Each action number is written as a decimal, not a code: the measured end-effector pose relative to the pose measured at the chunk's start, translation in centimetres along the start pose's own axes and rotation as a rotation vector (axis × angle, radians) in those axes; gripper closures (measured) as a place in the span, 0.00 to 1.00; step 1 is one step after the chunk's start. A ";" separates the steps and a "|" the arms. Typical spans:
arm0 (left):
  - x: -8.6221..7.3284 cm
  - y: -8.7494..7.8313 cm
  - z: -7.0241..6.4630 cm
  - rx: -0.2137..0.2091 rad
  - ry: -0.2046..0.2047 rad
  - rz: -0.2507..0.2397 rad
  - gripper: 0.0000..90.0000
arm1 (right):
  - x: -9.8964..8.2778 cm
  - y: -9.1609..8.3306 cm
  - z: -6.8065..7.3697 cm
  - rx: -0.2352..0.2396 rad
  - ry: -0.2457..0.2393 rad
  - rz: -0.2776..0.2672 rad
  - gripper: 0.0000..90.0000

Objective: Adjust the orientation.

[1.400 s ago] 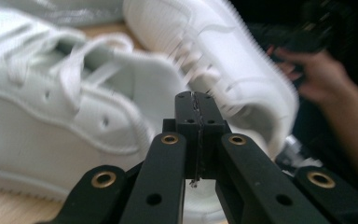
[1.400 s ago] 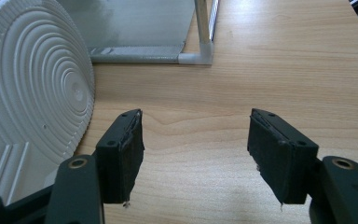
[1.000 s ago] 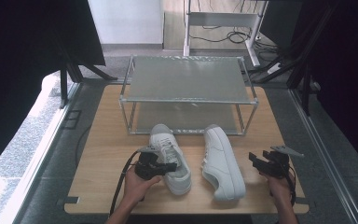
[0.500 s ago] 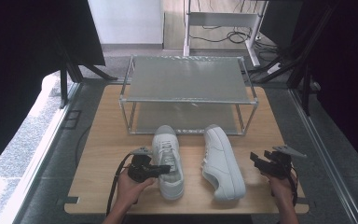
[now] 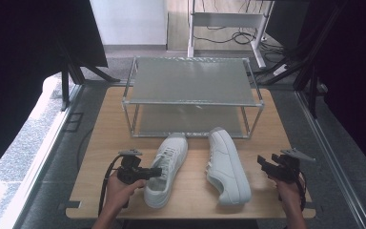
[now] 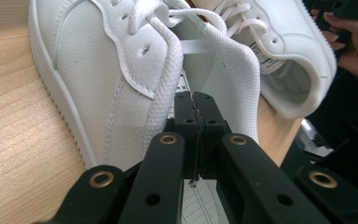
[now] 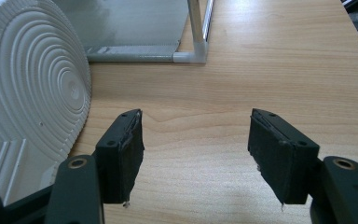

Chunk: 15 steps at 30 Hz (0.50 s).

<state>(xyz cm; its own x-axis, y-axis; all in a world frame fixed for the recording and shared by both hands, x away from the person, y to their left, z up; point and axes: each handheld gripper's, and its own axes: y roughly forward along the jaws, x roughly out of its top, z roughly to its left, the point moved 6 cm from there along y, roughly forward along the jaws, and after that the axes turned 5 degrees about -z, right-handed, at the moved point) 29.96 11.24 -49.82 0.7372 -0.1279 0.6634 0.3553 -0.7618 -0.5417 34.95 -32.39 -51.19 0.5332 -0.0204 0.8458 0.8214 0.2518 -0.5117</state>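
Bare table (image 7: 261,60) is lying open between and ahead of the right gripper's (image 7: 196,154) parted jaws; a shoe sole (image 7: 28,84) is crowding their left side, a shelf leg (image 7: 196,28) is standing farther ahead.

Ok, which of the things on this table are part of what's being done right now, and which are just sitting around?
In the job:
- left white lace-up sneaker, its collar pinched in the shut left gripper
- right white lace-up sneaker, tipped on its side
- grey two-tier metal-framed shoe rack, likely where they go
- right gripper, open, beside that sneaker

Lying about:
- black cables on the floor beyond the table
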 end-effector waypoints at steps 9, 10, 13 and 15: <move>1.2 -1.8 -1.3 -0.050 0.033 -0.064 0.89 | 0.1 0.0 0.2 0.003 -0.005 -0.003 0.40; 1.5 -2.2 -1.5 -0.058 0.042 -0.087 0.86 | 0.1 0.0 0.3 0.005 -0.006 -0.006 0.40; 2.3 -3.0 -1.8 -0.049 0.067 -0.165 0.73 | 0.3 -0.2 0.6 0.011 -0.012 -0.015 0.40; 2.5 -3.3 -1.6 -0.025 0.071 -0.192 0.62 | 0.5 -0.3 0.9 0.021 -0.024 -0.023 0.40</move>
<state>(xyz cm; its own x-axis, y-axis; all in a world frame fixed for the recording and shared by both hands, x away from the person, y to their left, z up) 29.69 12.39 -45.54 0.6149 -0.0222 0.7883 0.4702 -0.7922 -0.3891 34.78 -31.56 -50.47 0.5093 -0.0032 0.8606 0.8286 0.2718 -0.4893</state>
